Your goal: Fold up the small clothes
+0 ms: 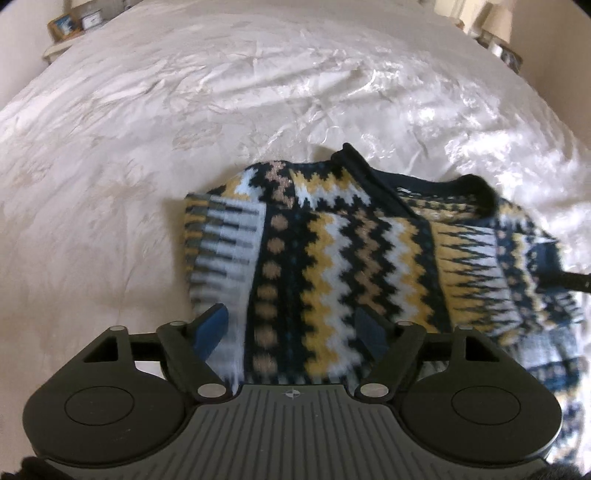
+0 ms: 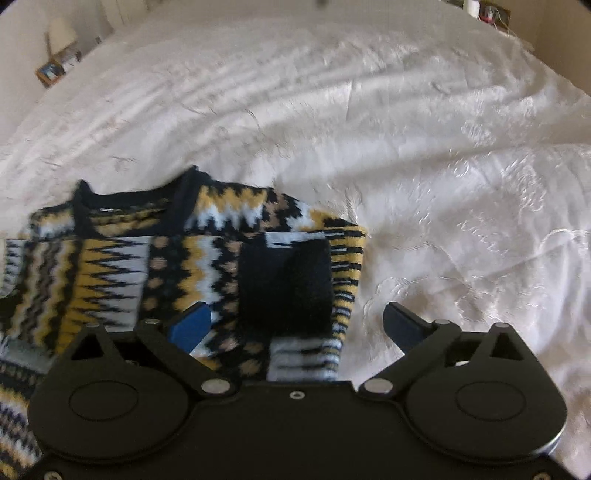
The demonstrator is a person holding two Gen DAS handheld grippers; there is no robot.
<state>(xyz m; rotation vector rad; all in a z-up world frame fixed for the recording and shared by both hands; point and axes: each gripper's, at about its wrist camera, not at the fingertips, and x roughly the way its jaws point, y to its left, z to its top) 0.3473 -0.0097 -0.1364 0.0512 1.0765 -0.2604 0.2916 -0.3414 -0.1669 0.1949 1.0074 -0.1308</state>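
Note:
A small knitted sweater (image 1: 343, 251) with navy, yellow, white and tan zigzags lies on the white bedspread (image 1: 184, 110), its sleeves folded in over the body. My left gripper (image 1: 291, 328) is open, its blue-padded fingers (image 1: 210, 328) spread over the sweater's left part, just above the knit. My right gripper (image 2: 295, 325) is open over the sweater's right edge (image 2: 347, 266), where a dark navy cuff (image 2: 284, 288) lies between the fingers. The sweater also shows in the right wrist view (image 2: 122, 266). Neither gripper holds anything.
The bedspread (image 2: 443, 184) is wrinkled and stretches far beyond the sweater. A bedside stand with a framed picture (image 1: 62, 26) is at the far left corner. A lamp (image 1: 495, 22) stands at the far right corner.

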